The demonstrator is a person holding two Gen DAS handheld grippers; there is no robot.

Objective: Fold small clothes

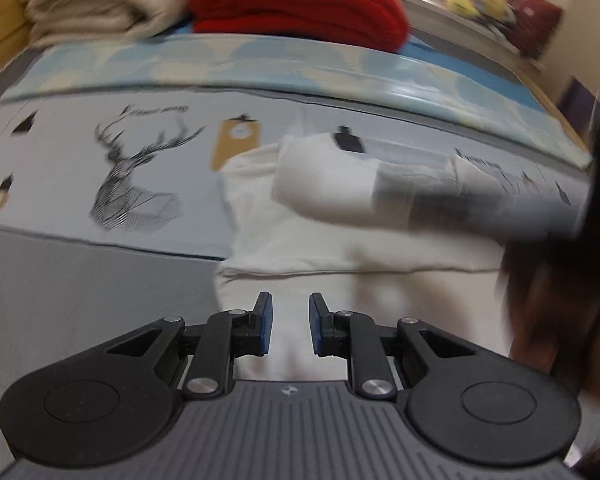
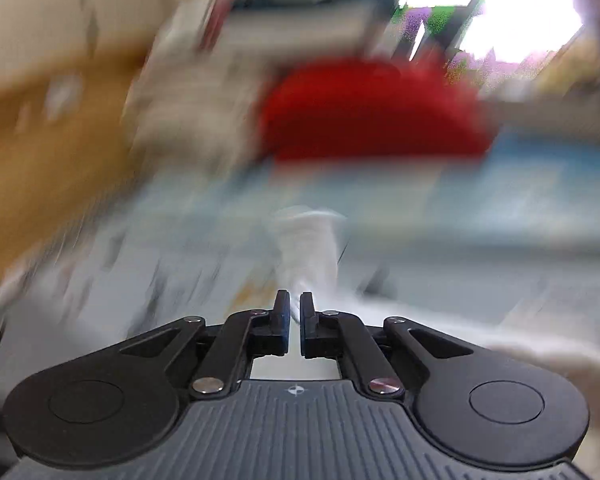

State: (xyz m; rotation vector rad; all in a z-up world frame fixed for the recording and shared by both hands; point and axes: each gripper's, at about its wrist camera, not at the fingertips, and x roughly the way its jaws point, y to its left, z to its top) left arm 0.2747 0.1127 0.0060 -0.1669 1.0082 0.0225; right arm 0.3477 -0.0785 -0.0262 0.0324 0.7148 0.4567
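Note:
A small white garment (image 1: 300, 236) lies on a bedsheet printed with deer (image 1: 136, 176). In the left wrist view my left gripper (image 1: 290, 320) hovers open and empty over its near part. A fold of the garment (image 1: 324, 184) is lifted across it from the right by the blurred right gripper (image 1: 480, 204). In the right wrist view, which is heavily blurred, my right gripper (image 2: 295, 316) is shut on a white strip of the garment (image 2: 308, 248) that hangs out past the fingertips.
A red folded cloth (image 1: 296, 0) (image 2: 372, 112) and a cream knit pile (image 1: 100, 4) sit at the back of the bed. A light blue patterned mat edge (image 1: 300, 68) runs across behind the garment. A wooden bed frame (image 2: 40, 140) is at the left.

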